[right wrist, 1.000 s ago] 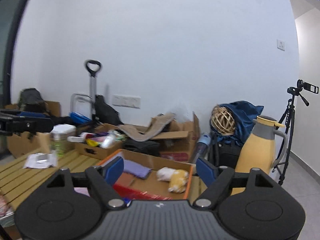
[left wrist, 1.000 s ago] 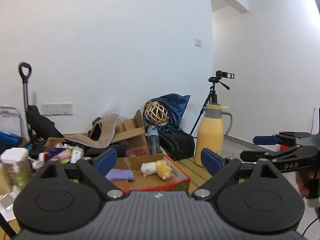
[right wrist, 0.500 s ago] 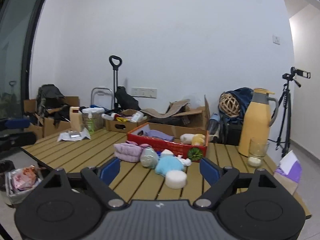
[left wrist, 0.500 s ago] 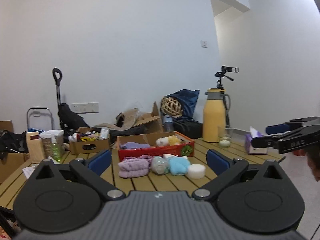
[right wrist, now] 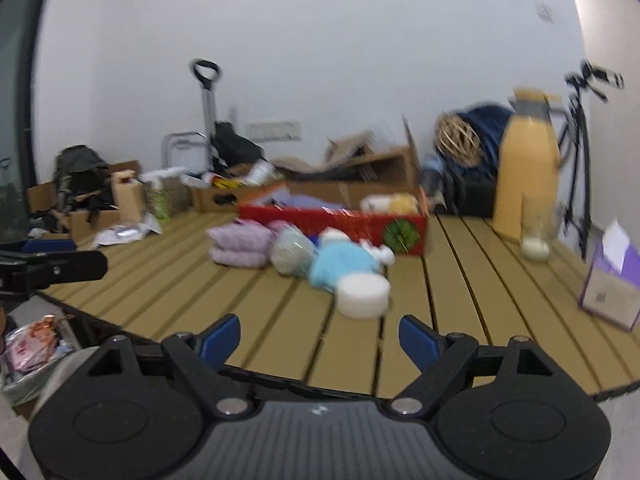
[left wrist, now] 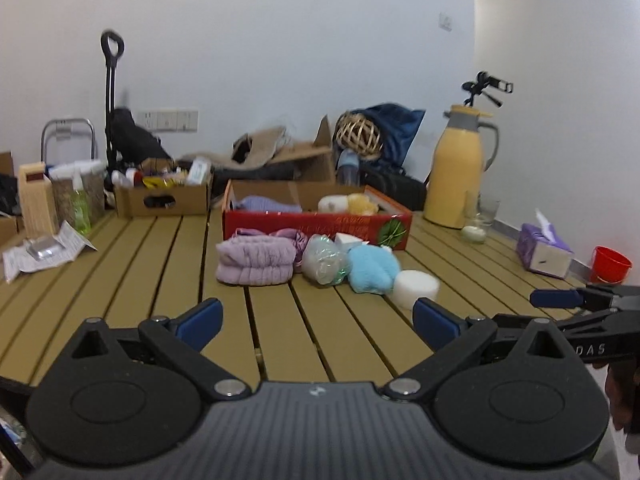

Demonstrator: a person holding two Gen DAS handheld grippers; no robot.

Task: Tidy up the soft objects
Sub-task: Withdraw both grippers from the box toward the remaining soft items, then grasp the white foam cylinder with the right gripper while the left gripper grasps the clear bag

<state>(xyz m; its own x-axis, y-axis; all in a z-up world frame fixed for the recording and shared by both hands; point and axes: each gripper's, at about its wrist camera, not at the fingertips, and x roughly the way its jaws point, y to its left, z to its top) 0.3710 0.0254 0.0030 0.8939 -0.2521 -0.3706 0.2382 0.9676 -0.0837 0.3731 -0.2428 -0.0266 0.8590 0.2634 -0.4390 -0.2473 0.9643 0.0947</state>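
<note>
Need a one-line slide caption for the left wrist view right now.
Open left gripper faces lilac towel, blue plush and white sponge before the red box on a slatted table.

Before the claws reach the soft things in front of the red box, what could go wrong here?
1. The white round sponge touches the blue plush toy; taking one may drag the other.
2. The glass beside the yellow jug could tip if a claw swings wide to that side.
3. The right claw and left claw, both open and empty, are close together and might collide.
</note>
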